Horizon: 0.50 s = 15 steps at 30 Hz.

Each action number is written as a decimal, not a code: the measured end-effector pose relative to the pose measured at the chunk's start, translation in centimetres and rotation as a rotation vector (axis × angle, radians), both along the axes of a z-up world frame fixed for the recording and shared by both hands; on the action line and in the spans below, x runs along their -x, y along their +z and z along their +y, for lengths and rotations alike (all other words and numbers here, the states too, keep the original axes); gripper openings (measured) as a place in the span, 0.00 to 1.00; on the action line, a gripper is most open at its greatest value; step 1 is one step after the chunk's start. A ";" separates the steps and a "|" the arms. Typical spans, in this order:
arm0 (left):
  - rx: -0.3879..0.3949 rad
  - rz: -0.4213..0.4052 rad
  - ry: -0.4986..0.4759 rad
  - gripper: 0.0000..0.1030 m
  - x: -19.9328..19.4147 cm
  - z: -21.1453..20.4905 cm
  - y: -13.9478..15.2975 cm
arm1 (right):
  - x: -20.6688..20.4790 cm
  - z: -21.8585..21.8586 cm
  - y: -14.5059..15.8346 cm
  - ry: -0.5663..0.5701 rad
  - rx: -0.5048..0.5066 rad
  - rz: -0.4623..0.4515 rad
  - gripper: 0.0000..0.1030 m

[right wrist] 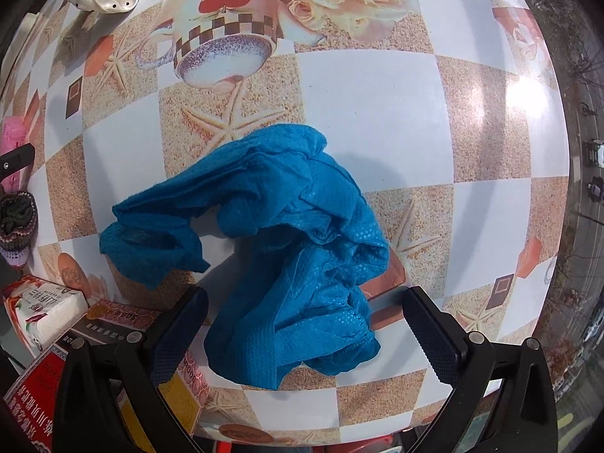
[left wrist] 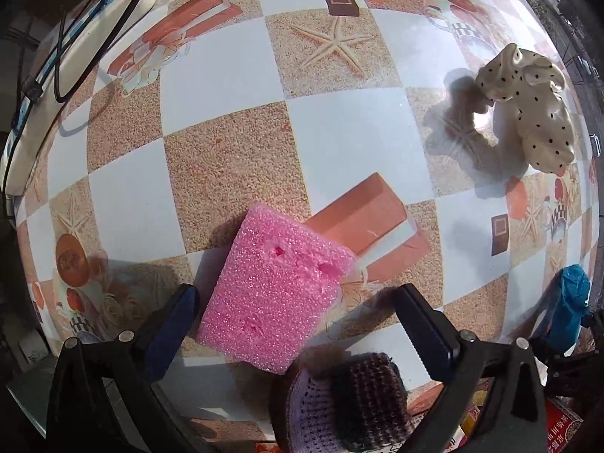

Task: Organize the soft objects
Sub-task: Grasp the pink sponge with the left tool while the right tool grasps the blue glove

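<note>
Soft objects lie scattered over the table (left wrist: 339, 128), whose cloth is printed with pale and sandy squares, starfish, cups and roses. Taking the pink sponge (left wrist: 271, 290) as the landmark: it lies flat on the cloth, its top dented with a few small holes, between the two fingers of the left hand-held gripper (left wrist: 302, 324), which points down at it with its jaws spread wide; neither pad touches the sponge. Just beside the sponge's near corner sits a knitted piece (left wrist: 351, 404) in lilac and brown yarn, partly under the gripper. Well apart from the sponge, toward the far right of the left wrist view, a cream scrunchie with black dots (left wrist: 528, 105) rests on the cloth and throws a strong shadow. To the sponge's right, at the table's edge, lies a crumpled blue cloth (right wrist: 264, 249). The right hand-held gripper (right wrist: 302, 332) hangs over that cloth with its jaws wide, the lower folds of the cloth lying between the fingers; whether the pads touch the fabric cannot be told, but they do not pinch it. On the far side of the sponge, at the table's left edge, a white power strip (left wrist: 94, 34) with dark cables lies. Near the knitted piece, off the table's near edge, printed cartons (right wrist: 45, 313) are stacked.
</note>
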<state>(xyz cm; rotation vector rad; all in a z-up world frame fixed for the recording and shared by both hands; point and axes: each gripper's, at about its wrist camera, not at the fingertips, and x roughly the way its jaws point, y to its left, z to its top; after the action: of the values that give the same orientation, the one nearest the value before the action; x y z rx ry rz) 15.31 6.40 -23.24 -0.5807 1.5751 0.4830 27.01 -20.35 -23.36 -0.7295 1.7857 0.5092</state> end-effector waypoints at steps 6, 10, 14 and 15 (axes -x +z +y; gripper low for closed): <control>0.005 0.013 -0.016 0.93 -0.1 -0.5 1.0 | -1.1 -0.2 0.4 0.005 -0.022 -0.021 1.00; -0.036 -0.010 -0.089 0.65 -0.6 -2.5 2.2 | -0.4 -0.5 1.9 0.013 -0.046 -0.050 0.76; -0.102 -0.037 -0.110 0.63 -0.5 -3.9 3.5 | 0.1 -0.4 3.4 0.043 -0.094 -0.048 0.29; -0.114 -0.052 -0.107 0.63 -0.3 -4.1 4.1 | 0.0 -0.5 3.8 0.025 -0.117 -0.044 0.29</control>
<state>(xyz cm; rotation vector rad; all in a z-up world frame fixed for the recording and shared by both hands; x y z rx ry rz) 15.58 2.26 -19.11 -0.4164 1.5102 0.4697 26.98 -20.86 -19.54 -0.6777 1.6923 0.6052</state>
